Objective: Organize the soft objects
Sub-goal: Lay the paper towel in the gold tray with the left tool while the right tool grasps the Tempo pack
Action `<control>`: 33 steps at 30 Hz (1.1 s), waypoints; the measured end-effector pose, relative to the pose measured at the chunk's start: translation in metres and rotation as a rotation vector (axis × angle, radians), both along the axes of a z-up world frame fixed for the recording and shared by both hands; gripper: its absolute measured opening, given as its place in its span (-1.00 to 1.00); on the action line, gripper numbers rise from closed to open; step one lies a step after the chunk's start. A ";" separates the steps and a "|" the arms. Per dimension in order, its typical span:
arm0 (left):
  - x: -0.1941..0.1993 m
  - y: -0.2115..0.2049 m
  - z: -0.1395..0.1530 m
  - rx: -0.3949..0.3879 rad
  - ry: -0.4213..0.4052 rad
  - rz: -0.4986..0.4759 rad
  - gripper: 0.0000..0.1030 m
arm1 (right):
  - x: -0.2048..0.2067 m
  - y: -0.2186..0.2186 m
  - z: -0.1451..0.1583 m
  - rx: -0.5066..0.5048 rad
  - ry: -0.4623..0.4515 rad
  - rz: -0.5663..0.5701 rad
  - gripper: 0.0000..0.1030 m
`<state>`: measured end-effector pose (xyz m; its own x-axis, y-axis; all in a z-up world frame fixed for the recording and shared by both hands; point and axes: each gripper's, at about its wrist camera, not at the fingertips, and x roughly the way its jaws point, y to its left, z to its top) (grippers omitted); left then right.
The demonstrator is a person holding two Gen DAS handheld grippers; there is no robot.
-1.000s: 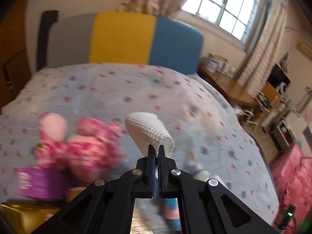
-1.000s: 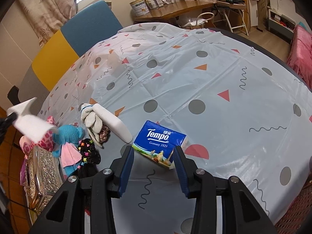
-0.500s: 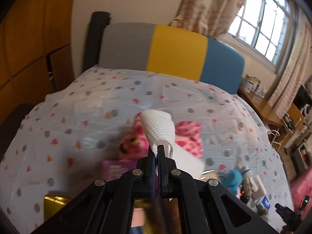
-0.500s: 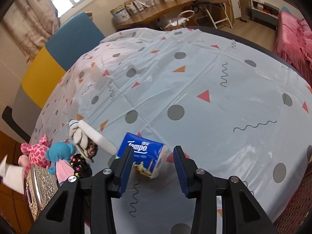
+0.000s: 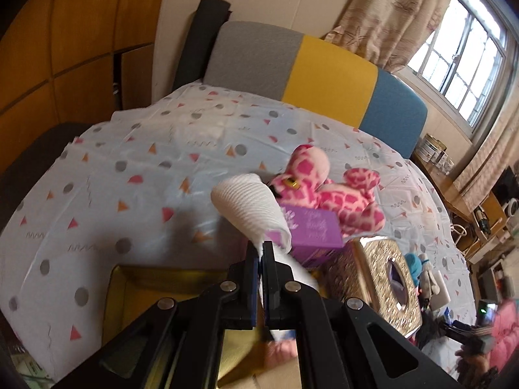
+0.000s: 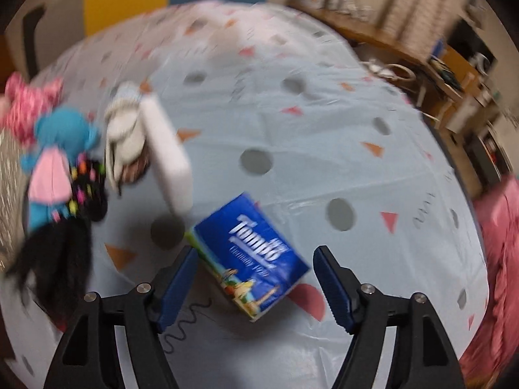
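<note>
Patterned sheeting [image 5: 136,168], pale blue with grey dots and orange and pink triangles, covered the bed, and a grey, yellow and blue headboard [image 5: 324,74] stood at its far edge below a curtained window [image 5: 467,55].

From the left wrist view, the left gripper [image 5: 259,253] had its jaws together, clamped on the lower edge of a white ribbed cloth [image 5: 249,207] that curled up and away from the tips. Just beyond the cloth a pink spotted plush toy [image 5: 327,191] lay on the sheeting, its body partly resting on a purple box [image 5: 311,230]. A gold patterned tissue box [image 5: 382,278] sat beside the purple box, toward the near edge of the bed.

From the right wrist view, which was blurred, the right gripper [image 6: 256,275] had just been opening its jaws, and they stood apart on either side of a blue Tempo tissue pack [image 6: 256,253] without pressing on it. The pack lay tilted on the sheeting near the near edge. Farther left sat a white foam block [image 6: 168,155], a cream knitted toy [image 6: 125,136], a blue and pink doll [image 6: 55,162] and a black tuft of hair [image 6: 61,256], all close together.
</note>
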<state>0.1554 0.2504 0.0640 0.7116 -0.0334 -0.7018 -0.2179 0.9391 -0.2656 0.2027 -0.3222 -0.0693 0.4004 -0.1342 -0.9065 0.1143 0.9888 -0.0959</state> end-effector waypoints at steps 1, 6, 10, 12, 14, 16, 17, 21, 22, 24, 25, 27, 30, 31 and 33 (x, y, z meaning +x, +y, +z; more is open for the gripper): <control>-0.003 0.002 -0.001 -0.003 0.003 0.005 -0.96 | 0.001 0.002 -0.004 -0.020 0.008 0.012 0.46; -0.030 0.019 -0.015 0.006 0.033 0.050 -0.96 | 0.003 0.005 -0.014 -0.062 0.017 0.034 0.45; -0.050 0.041 -0.038 0.010 0.097 0.092 -0.96 | 0.006 0.006 -0.015 -0.074 0.012 0.044 0.43; -0.057 0.051 -0.051 0.013 0.135 0.109 -0.96 | 0.009 0.006 -0.015 -0.071 0.008 0.038 0.43; -0.063 0.059 -0.066 0.018 0.171 0.129 -0.96 | 0.010 0.005 -0.015 -0.073 0.002 0.037 0.43; -0.068 0.066 -0.079 0.019 0.199 0.147 -0.96 | 0.009 0.006 -0.016 -0.070 -0.003 0.039 0.38; -0.072 0.069 -0.085 0.012 0.208 0.162 -0.96 | 0.009 0.007 -0.015 -0.066 -0.007 0.044 0.31; -0.084 0.080 -0.099 -0.006 0.232 0.213 -0.80 | 0.008 0.009 -0.015 -0.071 -0.015 0.050 0.19; -0.089 0.081 -0.101 -0.011 0.231 0.216 -0.69 | 0.008 0.009 -0.015 -0.068 -0.015 0.049 0.18; -0.097 0.080 -0.100 -0.003 0.224 0.228 -0.11 | 0.005 0.009 -0.015 -0.064 -0.014 0.048 0.18; -0.102 0.078 -0.099 0.015 0.217 0.243 0.00 | 0.005 0.008 -0.015 -0.055 -0.012 0.042 0.18; -0.111 0.075 -0.095 0.018 0.191 0.258 0.13 | 0.006 0.004 -0.016 -0.029 -0.009 0.023 0.17; -0.124 0.066 -0.088 0.033 0.167 0.269 0.29 | 0.007 -0.004 -0.017 0.012 -0.004 -0.008 0.14; -0.129 0.061 -0.086 0.048 0.160 0.273 0.32 | 0.007 -0.006 -0.017 0.023 -0.003 -0.021 0.12; -0.139 0.049 -0.082 0.091 0.139 0.278 0.54 | 0.006 -0.010 -0.017 0.030 -0.006 -0.046 0.11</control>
<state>0.0165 0.2989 -0.0185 0.5818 0.2167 -0.7839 -0.4981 0.8569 -0.1328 0.2086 -0.3317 -0.0861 0.3996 -0.1253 -0.9081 0.1602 0.9849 -0.0654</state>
